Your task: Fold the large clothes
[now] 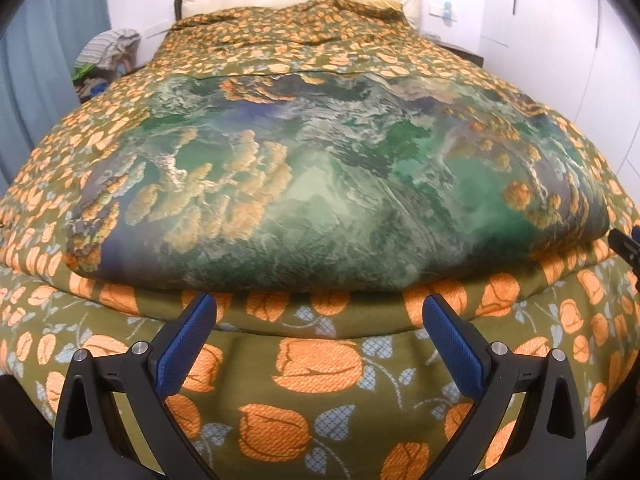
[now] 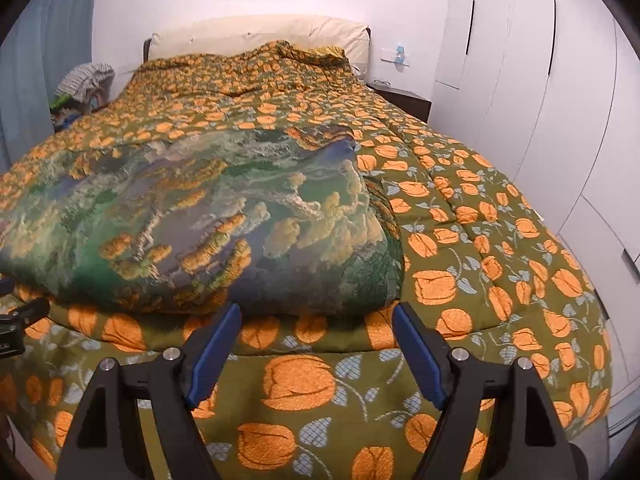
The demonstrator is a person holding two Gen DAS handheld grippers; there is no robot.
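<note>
A large padded cloth with a green, blue and ochre landscape print [image 1: 328,184] lies folded flat on the bed, its near edge toward me; it also shows in the right wrist view [image 2: 208,224]. My left gripper [image 1: 320,308] is open and empty, its blue pads just short of the cloth's near edge. My right gripper [image 2: 318,316] is open and empty, in front of the cloth's near right corner. The tip of the right gripper [image 1: 626,244] shows at the right edge of the left wrist view. The left gripper [image 2: 20,320] shows at the left edge of the right wrist view.
The bed is covered by an olive quilt with orange flowers [image 2: 480,240]. A cream headboard [image 2: 260,32] stands at the far end. White wardrobe doors [image 2: 540,80] line the right side. A pile of clothes [image 2: 84,80] and a blue curtain [image 1: 36,80] are at the far left.
</note>
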